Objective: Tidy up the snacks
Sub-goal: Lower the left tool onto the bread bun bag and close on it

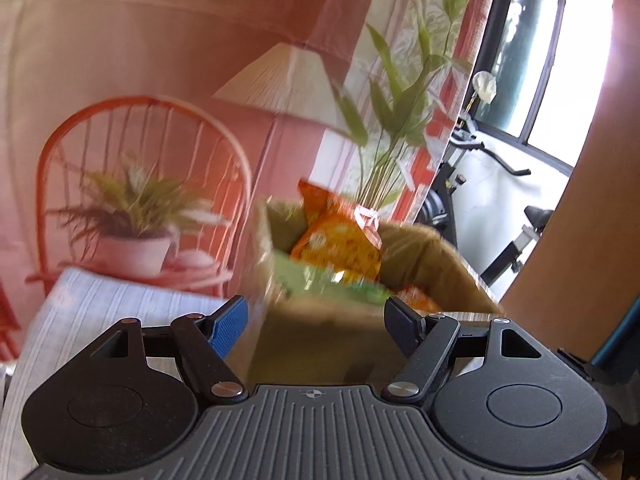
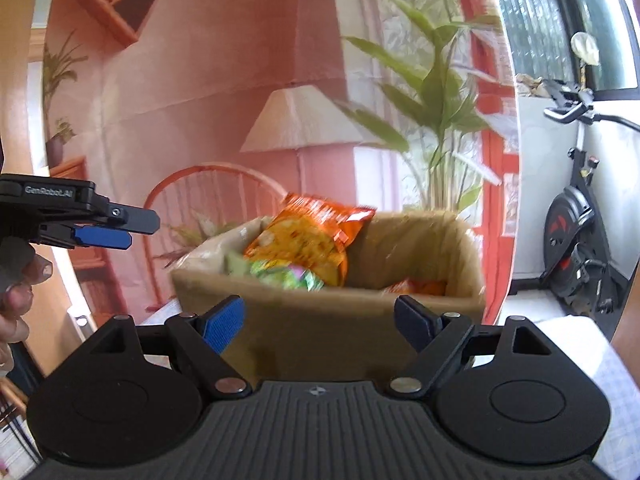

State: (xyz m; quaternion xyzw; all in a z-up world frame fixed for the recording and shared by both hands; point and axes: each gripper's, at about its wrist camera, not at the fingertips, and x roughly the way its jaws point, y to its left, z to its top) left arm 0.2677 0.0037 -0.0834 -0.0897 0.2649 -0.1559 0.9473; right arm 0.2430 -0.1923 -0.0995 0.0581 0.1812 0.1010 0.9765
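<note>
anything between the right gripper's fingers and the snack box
No. In the right wrist view the right gripper is open and empty, and the cardboard box of snack packets sits directly ahead with nothing in between.

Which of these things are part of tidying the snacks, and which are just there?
Part of the job: cardboard box; orange snack bag; green snack packet; both open tools, left tool, right tool.

Just there: exercise bike; printed room backdrop.

Orange snack packet (image 2: 310, 236) stands tilted in open cardboard box (image 2: 328, 312) (green packet (image 2: 280, 270) beside).
</note>
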